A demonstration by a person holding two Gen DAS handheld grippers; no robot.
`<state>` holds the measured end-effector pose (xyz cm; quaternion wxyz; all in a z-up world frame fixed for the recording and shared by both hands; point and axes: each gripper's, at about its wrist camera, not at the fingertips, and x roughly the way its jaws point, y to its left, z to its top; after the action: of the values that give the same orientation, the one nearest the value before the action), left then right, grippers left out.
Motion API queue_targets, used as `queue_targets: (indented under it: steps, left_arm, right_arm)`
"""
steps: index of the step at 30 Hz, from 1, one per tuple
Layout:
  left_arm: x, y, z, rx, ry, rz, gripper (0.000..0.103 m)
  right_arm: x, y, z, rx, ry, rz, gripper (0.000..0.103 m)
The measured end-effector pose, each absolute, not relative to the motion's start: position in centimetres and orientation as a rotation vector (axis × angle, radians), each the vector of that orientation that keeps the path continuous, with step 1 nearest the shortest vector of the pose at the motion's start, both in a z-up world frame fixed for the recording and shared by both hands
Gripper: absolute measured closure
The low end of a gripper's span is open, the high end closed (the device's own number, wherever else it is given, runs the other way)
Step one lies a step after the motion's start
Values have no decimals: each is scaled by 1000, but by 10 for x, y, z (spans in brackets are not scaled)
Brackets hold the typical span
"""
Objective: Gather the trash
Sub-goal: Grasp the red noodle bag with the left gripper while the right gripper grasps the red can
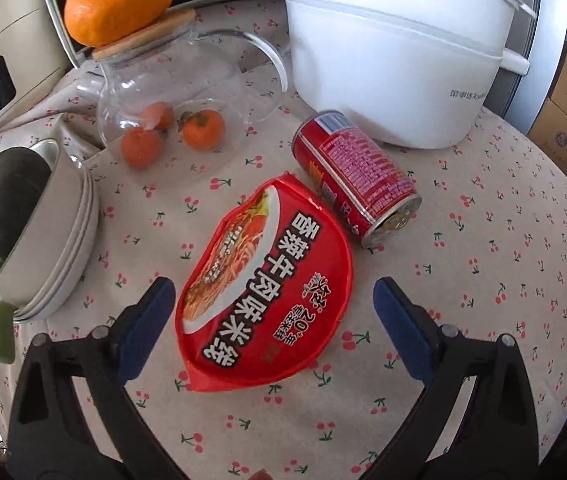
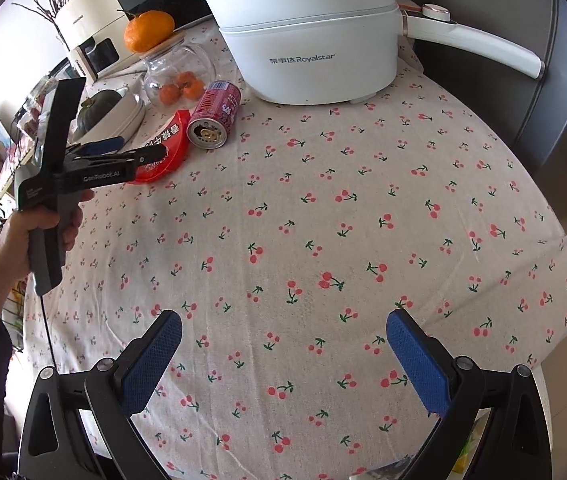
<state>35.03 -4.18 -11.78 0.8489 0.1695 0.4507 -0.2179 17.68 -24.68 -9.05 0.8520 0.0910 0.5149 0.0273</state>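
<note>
A torn red noodle-cup lid (image 1: 243, 264) lies flat on the cherry-print tablecloth (image 1: 483, 240). Beside it, to the right, a red drink can (image 1: 355, 176) lies on its side, open end toward the camera. My left gripper (image 1: 271, 292) hovers over the lid, open, its blue pads (image 1: 147, 320) wide on either side and not touching it. In the right wrist view the lid (image 2: 173, 138) and can (image 2: 213, 116) sit far left, with the left gripper (image 2: 139, 149) held over them by a hand (image 2: 19, 232). My right gripper (image 2: 283, 320) is open over bare cloth, holding nothing.
A white electric pot (image 1: 383, 60) stands just behind the can. A glass teapot (image 1: 163, 112) holding small oranges, with a large orange (image 1: 119, 0) on top, is at back left. Stacked bowls (image 1: 71, 220) with a dark squash (image 1: 7, 208) stand left. The table edge curves at right.
</note>
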Motion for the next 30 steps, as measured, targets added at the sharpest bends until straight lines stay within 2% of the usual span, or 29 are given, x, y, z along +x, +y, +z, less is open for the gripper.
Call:
queue_targets:
  steps: [3, 10, 18, 24, 30]
  left_arm:
    - [352, -47, -135, 434, 1003, -425, 14]
    - [333, -26, -130, 336, 960, -423, 31]
    - [284, 19, -109, 186, 941, -379, 32]
    - [255, 63, -93, 140, 931, -329, 32]
    - [254, 93, -94, 106, 953, -302, 32]
  right_arm:
    - [181, -246, -93, 172, 1081, 52, 0]
    - [190, -241, -102, 181, 1098, 43, 0]
    - [211, -223, -94, 139, 1066, 13, 0]
    - [264, -193, -91, 104, 973, -5, 0]
    - [329, -163, -111, 129, 944, -8, 0]
